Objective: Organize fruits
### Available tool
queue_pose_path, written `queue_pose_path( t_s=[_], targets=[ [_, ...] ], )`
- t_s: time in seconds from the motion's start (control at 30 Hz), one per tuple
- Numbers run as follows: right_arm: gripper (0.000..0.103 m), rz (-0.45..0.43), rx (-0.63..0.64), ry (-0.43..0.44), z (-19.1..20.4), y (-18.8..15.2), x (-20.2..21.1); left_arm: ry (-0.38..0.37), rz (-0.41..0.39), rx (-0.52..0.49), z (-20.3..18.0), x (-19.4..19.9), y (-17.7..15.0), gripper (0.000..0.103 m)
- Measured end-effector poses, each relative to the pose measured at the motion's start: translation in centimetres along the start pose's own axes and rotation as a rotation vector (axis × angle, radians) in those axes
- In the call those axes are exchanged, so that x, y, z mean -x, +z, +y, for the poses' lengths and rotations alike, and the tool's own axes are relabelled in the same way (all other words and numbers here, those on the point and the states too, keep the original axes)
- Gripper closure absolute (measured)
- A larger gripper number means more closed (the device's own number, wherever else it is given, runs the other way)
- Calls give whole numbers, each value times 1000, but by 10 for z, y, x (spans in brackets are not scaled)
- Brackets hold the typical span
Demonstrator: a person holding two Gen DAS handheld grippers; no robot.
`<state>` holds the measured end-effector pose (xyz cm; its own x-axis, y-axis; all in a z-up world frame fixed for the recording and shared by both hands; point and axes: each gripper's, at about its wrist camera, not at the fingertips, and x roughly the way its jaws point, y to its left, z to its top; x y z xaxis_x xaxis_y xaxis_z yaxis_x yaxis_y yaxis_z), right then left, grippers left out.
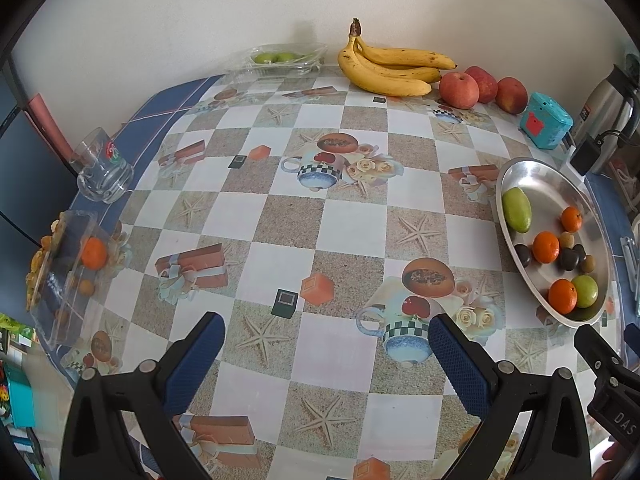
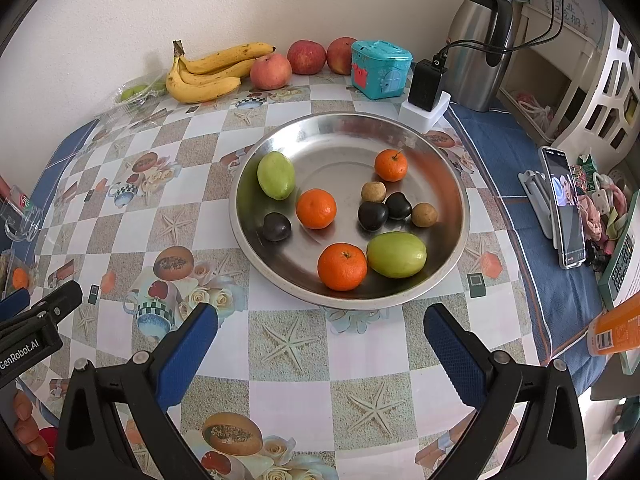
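Both grippers hover low over the worktop, jaws spread and holding nothing. The right gripper faces the metal plate of fruit mid-frame; the left gripper sees it at right

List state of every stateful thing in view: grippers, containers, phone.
left gripper: open, empty
right gripper: open, empty
steel plate: upright, holding loose fruit
clear box: by the table edge, holding a tangerine
clear tray: holding green fruit
glass mug: upright, looks empty
phone: propped on stand, screen on
thermos: upright
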<state>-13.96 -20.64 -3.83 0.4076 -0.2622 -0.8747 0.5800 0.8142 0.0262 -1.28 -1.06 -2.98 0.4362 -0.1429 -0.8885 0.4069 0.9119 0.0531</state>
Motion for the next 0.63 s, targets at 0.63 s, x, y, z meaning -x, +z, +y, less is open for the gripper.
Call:
queue_pose_path(
  t_s=[0.63],
  targets=[
    [0,5,1,-1,0,-1,-1,2,-7,3,1,2,-1,0]
  ],
)
